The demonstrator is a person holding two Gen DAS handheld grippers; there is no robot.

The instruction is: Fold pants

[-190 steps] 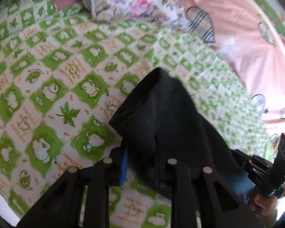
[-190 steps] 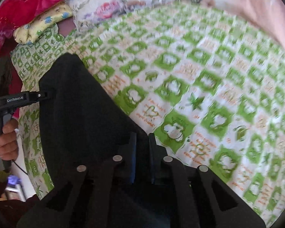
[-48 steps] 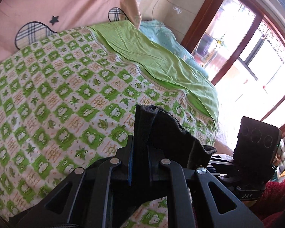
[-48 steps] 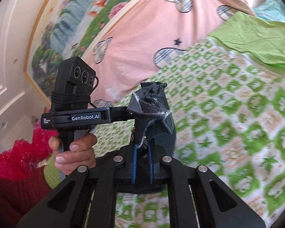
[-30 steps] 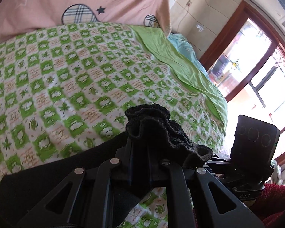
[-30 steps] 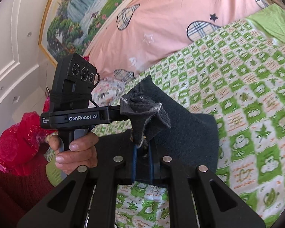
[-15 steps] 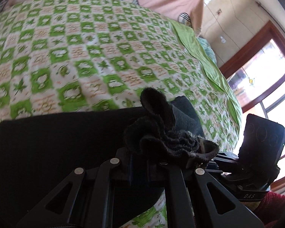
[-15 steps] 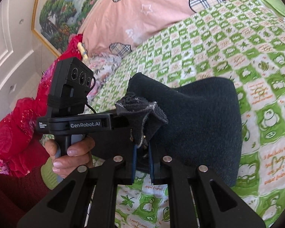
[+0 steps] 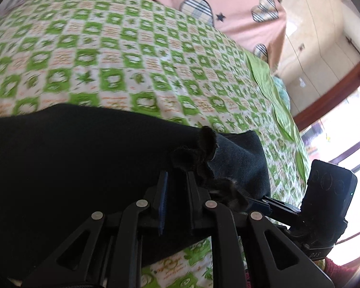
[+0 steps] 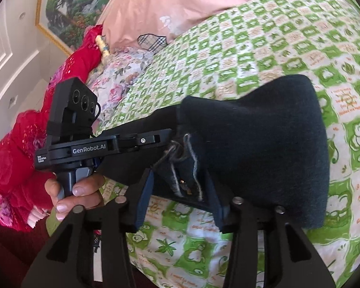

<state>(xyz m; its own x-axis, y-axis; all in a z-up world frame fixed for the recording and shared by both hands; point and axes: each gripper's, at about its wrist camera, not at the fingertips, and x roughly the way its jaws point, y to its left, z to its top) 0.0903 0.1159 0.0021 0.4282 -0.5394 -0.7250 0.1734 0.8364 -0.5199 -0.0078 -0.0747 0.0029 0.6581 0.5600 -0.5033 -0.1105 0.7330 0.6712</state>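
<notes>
The black pants [image 9: 83,158] lie folded on the green patterned bedsheet [image 9: 122,55], seen also in the right wrist view [image 10: 264,148]. My left gripper [image 9: 176,182] has its fingers a little apart over the bunched cloth edge [image 9: 204,153]. My right gripper [image 10: 180,187] is open, its blue-padded fingers wide on either side of a loose cloth corner [image 10: 182,168]. The left gripper's body [image 10: 83,144] shows in the right wrist view, held by a hand. The right gripper's body [image 9: 324,206] shows at the right of the left wrist view.
A pink sheet with plaid hearts [image 9: 228,4] hangs behind the bed. A floral pillow [image 10: 122,76] and red fabric [image 10: 16,148] lie at the head end. A green sheet [image 9: 271,91] and a window [image 9: 336,132] are to the right.
Both grippers came down to the bed and laid the folded pants flat. The right gripper's fingers spread wide off the cloth corner, and the left's parted a little.
</notes>
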